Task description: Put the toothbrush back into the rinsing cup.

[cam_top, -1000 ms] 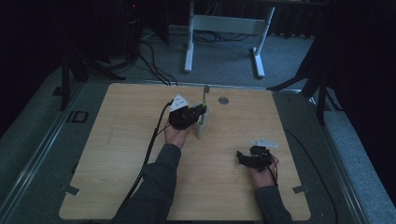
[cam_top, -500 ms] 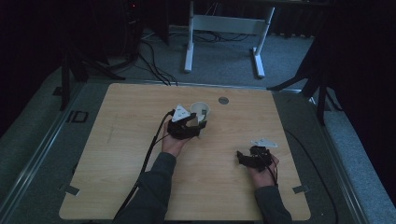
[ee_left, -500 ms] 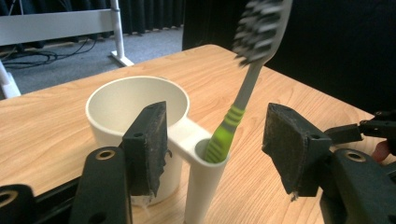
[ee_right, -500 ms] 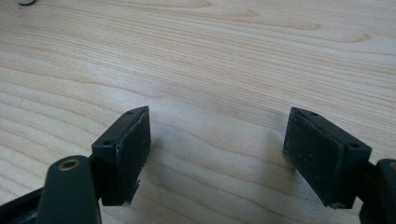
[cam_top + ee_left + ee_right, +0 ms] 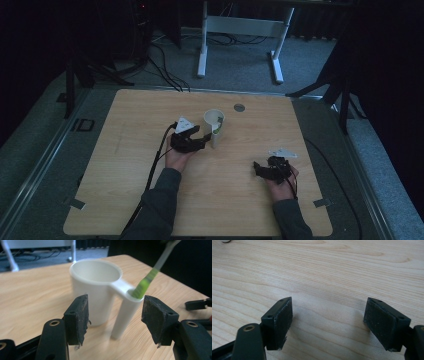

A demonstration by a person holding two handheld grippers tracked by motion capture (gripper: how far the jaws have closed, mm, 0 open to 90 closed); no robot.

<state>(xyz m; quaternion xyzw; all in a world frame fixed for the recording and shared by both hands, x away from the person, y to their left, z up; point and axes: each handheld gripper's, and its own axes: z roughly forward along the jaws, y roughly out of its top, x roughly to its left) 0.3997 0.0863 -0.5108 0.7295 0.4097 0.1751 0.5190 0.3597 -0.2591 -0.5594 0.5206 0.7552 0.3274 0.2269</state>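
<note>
A white cup (image 5: 214, 127) with a narrow side tube (image 5: 125, 312) stands upright on the wooden table (image 5: 125, 150). A green and white toothbrush (image 5: 147, 280) leans in that tube, blurred. My left gripper (image 5: 202, 142) sits low just in front of the cup; its jaws have just been opening and now stand open (image 5: 113, 320), pads touching nothing, the tube a little beyond them. My right gripper (image 5: 260, 170) rests near the table's right front, open (image 5: 328, 322), with bare wood between its pads.
A small grey disc (image 5: 239, 107) lies near the table's far edge. Beyond the table a white metal frame (image 5: 240, 25) and cables lie on the floor. Tape marks (image 5: 75, 202) sit by the front corners.
The left gripper held the toothbrush upright over the cup, then let go and drew back and down toward the person. The toothbrush now leans in the side tube. The right gripper has not moved.
</note>
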